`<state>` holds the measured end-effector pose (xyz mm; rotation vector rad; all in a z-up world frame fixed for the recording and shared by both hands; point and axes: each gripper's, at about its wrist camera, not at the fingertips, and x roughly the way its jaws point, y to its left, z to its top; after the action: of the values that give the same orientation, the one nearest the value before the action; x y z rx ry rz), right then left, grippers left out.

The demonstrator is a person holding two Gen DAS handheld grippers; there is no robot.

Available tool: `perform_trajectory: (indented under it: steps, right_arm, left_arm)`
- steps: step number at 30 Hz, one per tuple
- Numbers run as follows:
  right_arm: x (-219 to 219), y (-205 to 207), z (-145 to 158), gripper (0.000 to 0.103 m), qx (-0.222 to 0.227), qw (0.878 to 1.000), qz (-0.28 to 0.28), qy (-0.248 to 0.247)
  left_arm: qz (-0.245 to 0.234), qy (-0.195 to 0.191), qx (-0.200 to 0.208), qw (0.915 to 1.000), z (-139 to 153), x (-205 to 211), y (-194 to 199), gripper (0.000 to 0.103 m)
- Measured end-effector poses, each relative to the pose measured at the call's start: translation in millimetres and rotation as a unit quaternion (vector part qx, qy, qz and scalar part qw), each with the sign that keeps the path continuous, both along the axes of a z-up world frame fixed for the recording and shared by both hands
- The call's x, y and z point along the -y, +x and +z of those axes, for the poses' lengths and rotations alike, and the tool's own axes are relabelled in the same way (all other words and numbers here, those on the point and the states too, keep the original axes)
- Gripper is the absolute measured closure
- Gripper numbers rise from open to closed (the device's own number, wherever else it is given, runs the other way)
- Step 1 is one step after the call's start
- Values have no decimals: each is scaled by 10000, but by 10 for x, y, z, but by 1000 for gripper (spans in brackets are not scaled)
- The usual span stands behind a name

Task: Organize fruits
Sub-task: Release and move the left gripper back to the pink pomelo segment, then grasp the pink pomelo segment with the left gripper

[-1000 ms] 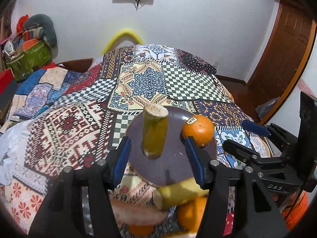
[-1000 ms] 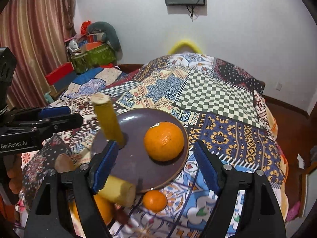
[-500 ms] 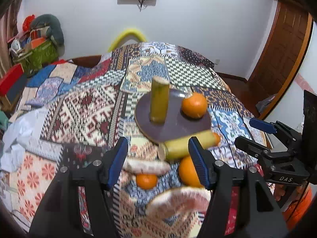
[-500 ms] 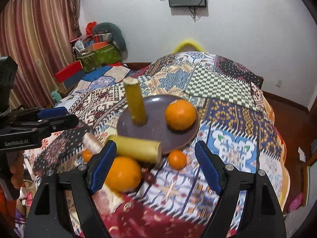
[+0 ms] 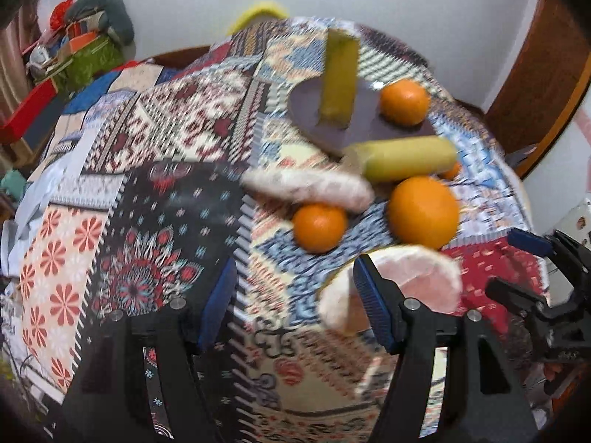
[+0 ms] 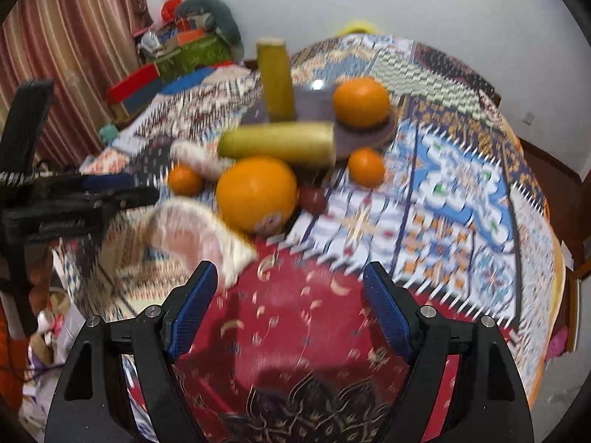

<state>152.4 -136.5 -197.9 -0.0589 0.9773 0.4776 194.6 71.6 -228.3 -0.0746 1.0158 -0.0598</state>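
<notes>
The fruit sits in a loose cluster on the patchwork tablecloth (image 6: 454, 199), toward twelve o'clock from my right gripper (image 6: 290, 310). A dark plate (image 6: 362, 136) holds an upright yellow-green cylinder (image 6: 277, 77) and an orange (image 6: 361, 101) to its right, apart from each other. A second yellow-green cylinder (image 6: 279, 144) lies on its side at the plate's near edge, resting across the rim. Just in front of it is the biggest orange (image 6: 256, 193), with a small orange (image 6: 366, 168) at its two o'clock and another small orange (image 6: 184, 180) at its nine o'clock. A small dark red fruit (image 6: 312, 199) lies just beside the big orange at three o'clock. A pale pinkish oblong piece (image 6: 195, 157) lies behind the left small orange, and a pale pink curved wedge (image 6: 192, 236) rests on the cloth at seven o'clock of the big orange, nearest my fingers. My right gripper hangs over the red patch of cloth with its jaws spread wide and nothing between them. My left gripper (image 5: 291, 302) is likewise spread wide and empty; in its view the pink wedge sits at about two o'clock, just behind the right blue pad (image 5: 373, 310). Both views are motion-blurred.
</notes>
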Motion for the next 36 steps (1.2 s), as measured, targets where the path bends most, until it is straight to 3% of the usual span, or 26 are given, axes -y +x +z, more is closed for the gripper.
perform_trajectory:
  steps: [3, 7, 12, 16, 19, 21, 25, 36]
  right_arm:
    - [-57, -52, -107, 24, -110, 9998, 75, -147]
    - [-148, -85, -151, 17, -3, 9992, 150, -359]
    - [-245, -56, -166, 17, 58, 9988, 279, -401]
    - [-264, -40, -167, 17, 23, 9989, 315, -344]
    - [-256, -36, -174, 17, 10, 9991, 306, -309]
    - [-247, -47, -163, 17, 19, 9991, 272, -320]
    - [-168, -46, -111, 17, 46, 9994, 157, -298]
    - [-119, -114, -113, 17, -48, 9992, 268, -307]
  left_arm:
    - [49, -222, 16, 9997, -47, -90, -10, 31]
    - [-9, -234, 39, 9997, -51, -104, -15, 30]
    - [-229, -364, -40, 9991, -82, -60, -93, 30]
    - [-590, -204, -111, 9980, -119, 90, -225, 30]
    - [-790, 210, -67, 9966, -148, 270, -335, 30]
    - [-820, 163, -64, 9965, -129, 304, -355, 30]
    - [-711, -50, -29, 9975, -69, 261, -286, 30]
    - [-115, 255, 59, 9996, -16, -45, 84, 30]
